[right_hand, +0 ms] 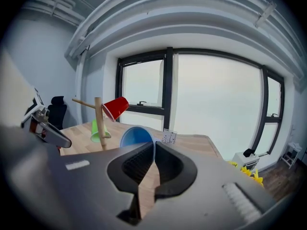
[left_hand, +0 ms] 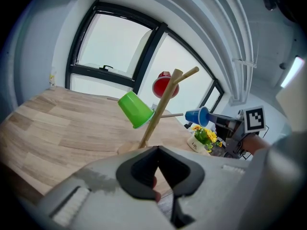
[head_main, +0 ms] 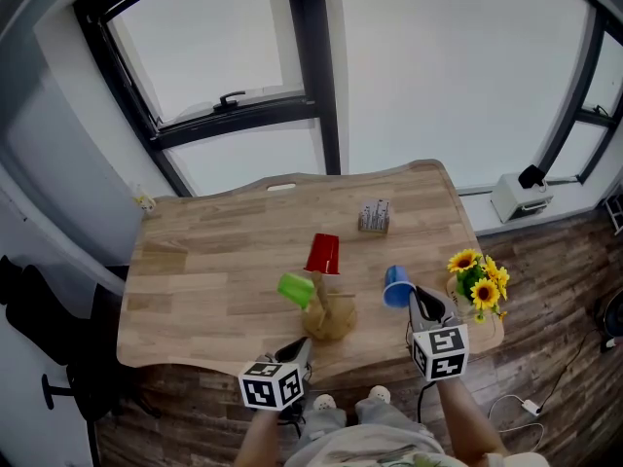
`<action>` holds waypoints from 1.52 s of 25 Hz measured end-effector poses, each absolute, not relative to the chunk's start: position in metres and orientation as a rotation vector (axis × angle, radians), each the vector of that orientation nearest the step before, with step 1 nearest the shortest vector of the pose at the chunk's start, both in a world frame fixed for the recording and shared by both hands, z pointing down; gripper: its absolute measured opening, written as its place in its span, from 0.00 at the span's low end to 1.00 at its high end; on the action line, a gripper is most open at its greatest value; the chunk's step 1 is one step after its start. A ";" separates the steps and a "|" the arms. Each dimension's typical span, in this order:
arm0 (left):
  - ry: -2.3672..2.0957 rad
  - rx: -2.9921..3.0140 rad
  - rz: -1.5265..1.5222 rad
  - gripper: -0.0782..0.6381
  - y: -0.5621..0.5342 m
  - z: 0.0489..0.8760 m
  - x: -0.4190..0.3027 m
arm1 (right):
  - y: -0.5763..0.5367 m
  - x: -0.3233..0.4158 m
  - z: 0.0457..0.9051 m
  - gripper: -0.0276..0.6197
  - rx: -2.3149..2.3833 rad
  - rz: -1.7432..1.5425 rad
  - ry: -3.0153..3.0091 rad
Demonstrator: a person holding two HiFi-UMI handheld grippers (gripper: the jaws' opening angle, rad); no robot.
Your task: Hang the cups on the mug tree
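Note:
The wooden mug tree (head_main: 329,311) stands near the table's front edge. A red cup (head_main: 323,254) and a green cup (head_main: 296,288) hang on its pegs, seen in the left gripper view as red cup (left_hand: 165,85) and green cup (left_hand: 135,109). My right gripper (head_main: 419,305) is shut on the rim of a blue cup (head_main: 397,286), which it holds just right of the tree and apart from it. In the right gripper view the blue cup (right_hand: 136,137) sits at the gripper's (right_hand: 154,145) tips. My left gripper (head_main: 300,346) is shut and holds nothing, just in front of the tree's base.
A pot of sunflowers (head_main: 479,282) stands at the table's right front corner, close to my right gripper. A small card holder (head_main: 374,217) sits behind the tree. A black chair (head_main: 58,358) is to the left of the table (head_main: 195,290), and a white box (head_main: 521,195) lies on the floor to its right.

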State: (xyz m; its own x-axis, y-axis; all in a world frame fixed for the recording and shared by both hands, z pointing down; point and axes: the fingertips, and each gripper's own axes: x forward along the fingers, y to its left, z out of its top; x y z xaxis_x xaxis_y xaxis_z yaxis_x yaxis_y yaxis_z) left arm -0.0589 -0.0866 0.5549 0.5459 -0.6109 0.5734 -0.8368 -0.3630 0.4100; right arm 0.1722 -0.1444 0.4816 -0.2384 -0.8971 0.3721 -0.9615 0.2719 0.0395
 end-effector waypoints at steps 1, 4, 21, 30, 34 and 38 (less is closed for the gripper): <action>-1.166 2.100 0.425 0.12 -0.087 0.555 -0.060 | -0.146 0.170 0.482 0.06 1.693 0.280 -2.226; -1.177 2.095 0.420 0.12 -0.087 0.554 -0.066 | -0.149 0.162 0.485 0.06 1.676 0.278 -2.229; -1.227 2.065 0.383 0.12 -0.104 0.552 -0.122 | -0.176 0.107 0.495 0.06 1.647 0.191 -2.177; -1.158 2.112 0.398 0.12 -0.110 0.556 -0.128 | -0.153 0.083 0.492 0.08 1.678 -0.130 -2.037; -1.138 2.127 0.405 0.12 -0.108 0.558 -0.135 | -0.144 0.070 0.491 0.09 1.676 -0.233 -1.975; -1.120 2.138 0.417 0.12 -0.105 0.562 -0.142 | -0.138 0.057 0.498 0.10 1.674 -0.251 -1.954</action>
